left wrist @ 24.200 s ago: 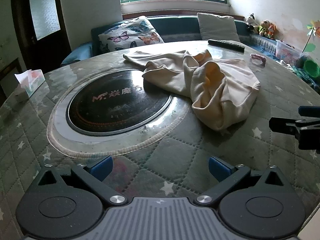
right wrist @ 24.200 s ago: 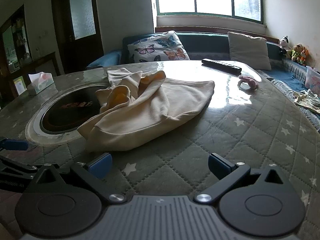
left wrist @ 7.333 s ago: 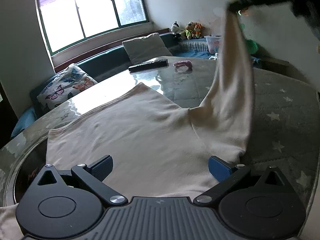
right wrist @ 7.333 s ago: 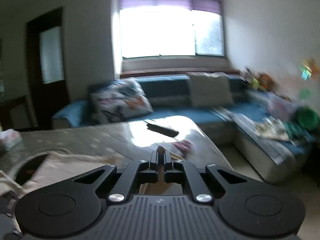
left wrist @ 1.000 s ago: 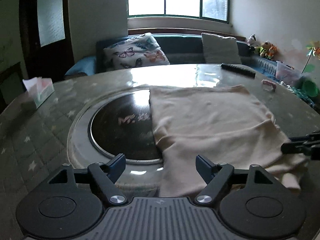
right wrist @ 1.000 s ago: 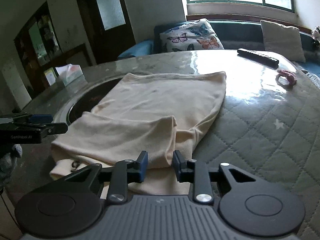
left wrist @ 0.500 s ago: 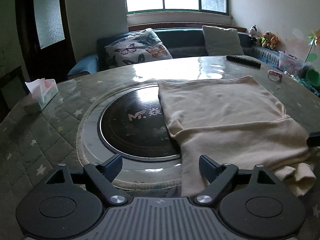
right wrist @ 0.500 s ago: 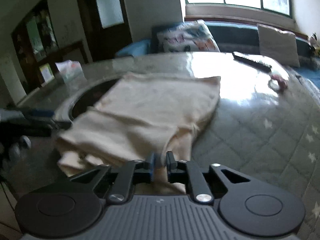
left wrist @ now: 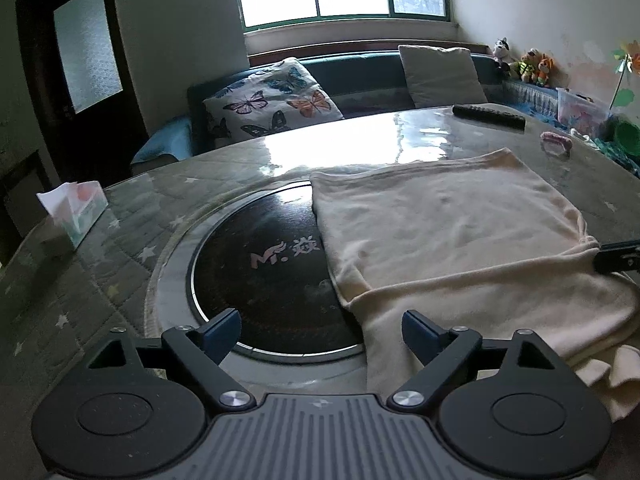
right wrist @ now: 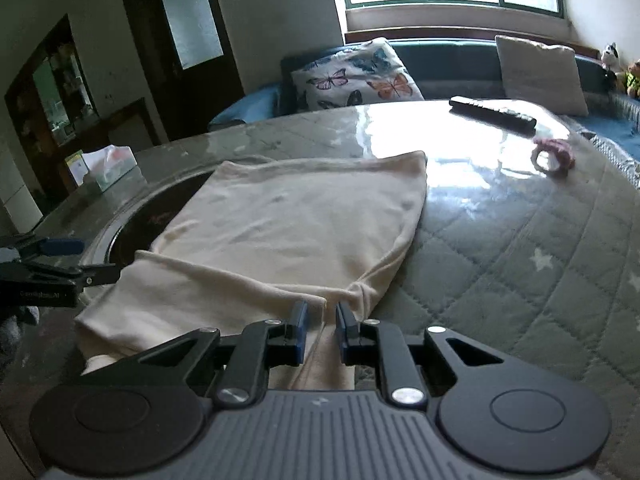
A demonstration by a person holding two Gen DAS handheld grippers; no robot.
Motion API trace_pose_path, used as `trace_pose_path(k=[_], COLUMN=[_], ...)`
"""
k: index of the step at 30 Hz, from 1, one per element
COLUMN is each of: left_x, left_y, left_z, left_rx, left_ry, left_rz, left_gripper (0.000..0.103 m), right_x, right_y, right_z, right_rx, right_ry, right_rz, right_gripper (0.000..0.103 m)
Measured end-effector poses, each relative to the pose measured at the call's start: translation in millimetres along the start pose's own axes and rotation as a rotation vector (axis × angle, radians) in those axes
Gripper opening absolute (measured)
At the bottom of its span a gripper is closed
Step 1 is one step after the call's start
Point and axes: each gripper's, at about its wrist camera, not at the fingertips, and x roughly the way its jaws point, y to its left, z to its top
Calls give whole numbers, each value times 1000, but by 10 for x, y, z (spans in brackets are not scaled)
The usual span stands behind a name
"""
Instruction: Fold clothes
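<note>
cream garment [right wrist: 288,232] | long axis runs away from both claws | right gripper [right wrist: 321,316] nearer, pinching near fold | left gripper [left wrist: 320,330] opening, holds nothing

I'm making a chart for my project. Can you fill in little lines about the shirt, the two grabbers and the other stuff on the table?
shirt: cream garment, spread flat, near part folded over
table: round table, quilted star cover
left gripper: jaws opening, nothing between them
right gripper: jaws narrow, cloth fold between them
remote: black remote, far side
tissue box: far left
</note>
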Motion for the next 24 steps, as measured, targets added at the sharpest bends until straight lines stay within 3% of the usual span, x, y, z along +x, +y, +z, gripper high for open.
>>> trace_pose_path(k=[2, 6, 12, 16, 19, 24], left_x=[39, 128, 227, 210, 230, 265], left_y=[-12, -17, -10, -31, -80, -134], left_z=[16, 43, 51, 81, 89, 69], left_rx=[7, 14, 19, 26, 48, 91], left_ry=[2, 4, 17, 5, 3, 3], left_rz=[1, 10, 20, 22, 25, 34], left_gripper=[90, 93, 95, 96, 98, 100], right_x=[24, -17, 10, -117, -91, 83], right_y=[12, 64, 10, 93, 199, 246], right_z=[-15, 8, -12, 51, 47, 3], right_rx=[-12, -51, -63, -90, -118, -145], right_ry=[-6, -48, -28, -66, -57, -9], right_rz=[-4, -57, -84, -43, 15, 27], right_gripper=[3, 1, 2, 6, 6, 5])
